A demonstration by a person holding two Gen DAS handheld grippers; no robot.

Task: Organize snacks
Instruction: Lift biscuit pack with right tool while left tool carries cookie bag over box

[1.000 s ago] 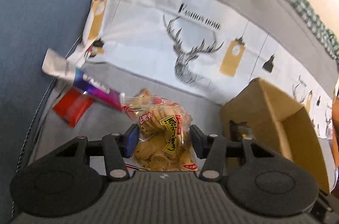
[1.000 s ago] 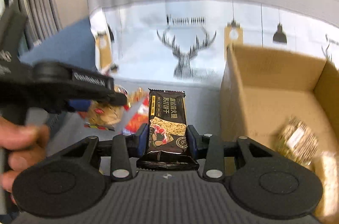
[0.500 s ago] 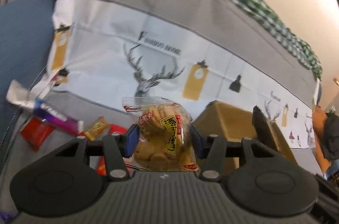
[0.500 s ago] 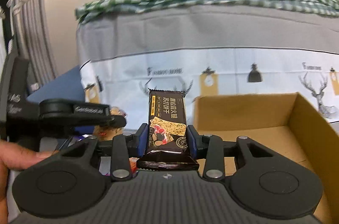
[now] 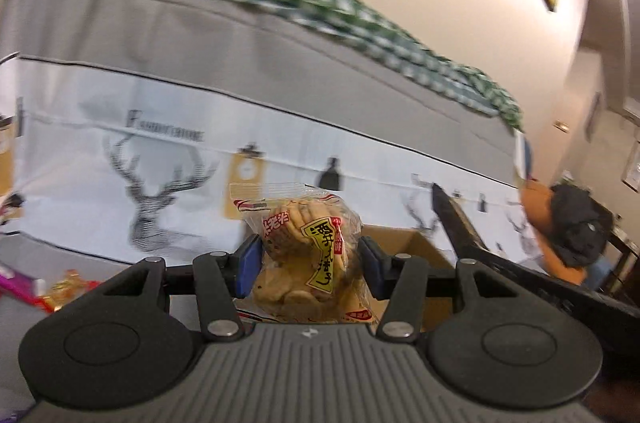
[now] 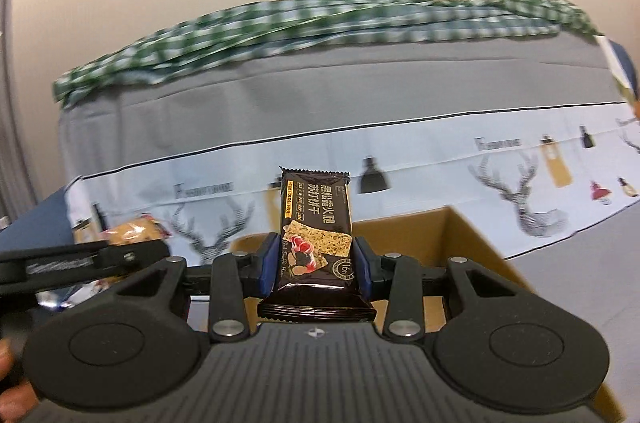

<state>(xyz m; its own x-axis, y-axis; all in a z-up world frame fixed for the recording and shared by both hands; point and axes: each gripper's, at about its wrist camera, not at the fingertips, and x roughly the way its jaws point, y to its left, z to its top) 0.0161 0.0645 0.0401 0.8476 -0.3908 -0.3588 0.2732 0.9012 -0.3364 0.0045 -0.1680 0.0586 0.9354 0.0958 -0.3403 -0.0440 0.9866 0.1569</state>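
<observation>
My left gripper [image 5: 308,259] is shut on a clear bag of tan biscuits [image 5: 304,255] with a yellow label, held in the air. Behind it shows the rim of a cardboard box [image 5: 404,243]. My right gripper [image 6: 314,263] is shut on a dark brown cracker packet [image 6: 316,227], standing upright between the blue pads above the open cardboard box [image 6: 460,243]. The left gripper's arm [image 6: 80,261] with the biscuit bag [image 6: 132,231] reaches in at the left of the right wrist view. Part of the right gripper [image 5: 460,227] crosses the left wrist view at the right.
Loose snack wrappers [image 5: 60,291] lie at the lower left on the grey seat. A deer-print cover [image 5: 160,191] drapes the sofa back, with a green checked cloth [image 6: 280,23] on top. An orange and black bundle [image 5: 568,223] sits far right. A hand [image 6: 8,395] shows at the lower left.
Both grippers have risen and swung right with their snacks still held. The views now tilt up at the sofa back and wall; the box has dropped low in both.
</observation>
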